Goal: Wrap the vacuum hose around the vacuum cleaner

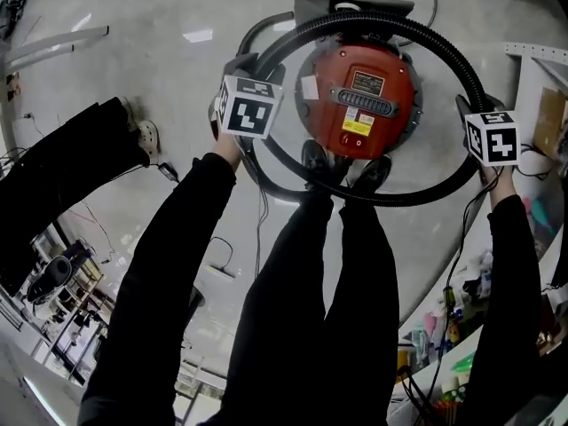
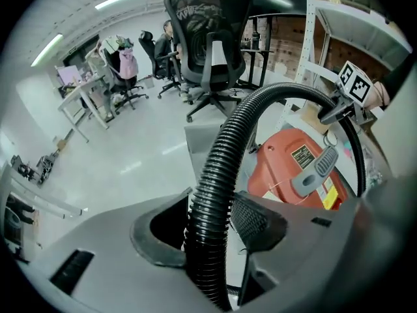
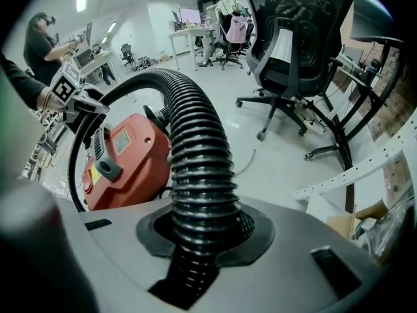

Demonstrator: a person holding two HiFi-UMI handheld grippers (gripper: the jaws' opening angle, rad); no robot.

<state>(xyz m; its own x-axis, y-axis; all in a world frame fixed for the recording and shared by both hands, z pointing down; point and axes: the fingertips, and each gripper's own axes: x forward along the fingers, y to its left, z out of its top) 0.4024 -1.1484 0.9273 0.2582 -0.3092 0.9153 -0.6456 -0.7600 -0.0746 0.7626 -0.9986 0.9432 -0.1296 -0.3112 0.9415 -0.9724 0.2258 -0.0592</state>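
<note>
Pale grey polished floor [image 1: 177, 25] spreads under an open office, with a black mesh office chair [image 2: 208, 38] standing behind the work spot and desks further back. At the right side a white shelf rack [image 3: 365, 168] carries a cardboard box [image 3: 352, 222] whose contents cannot be made out, and in the head view the lower shelves hold small bottles and coloured clutter [image 1: 435, 327] too small to name. A round red vacuum cleaner [image 1: 364, 105] sits on the floor just beyond the person's black shoes [image 1: 342, 167], its top bearing a grey handle and yellow and black labels. The vacuum hose [image 2: 218, 175] is black, ribbed and glossy, and it forms one wide loop around the red drum, standing clear of it on the left and right sides. The left gripper [image 2: 208, 240] has its jaws clamped on the hose at the loop's left side, and the right gripper [image 3: 199, 233] has its jaws pressed around the hose at the loop's right side, both pointing steeply down
</note>
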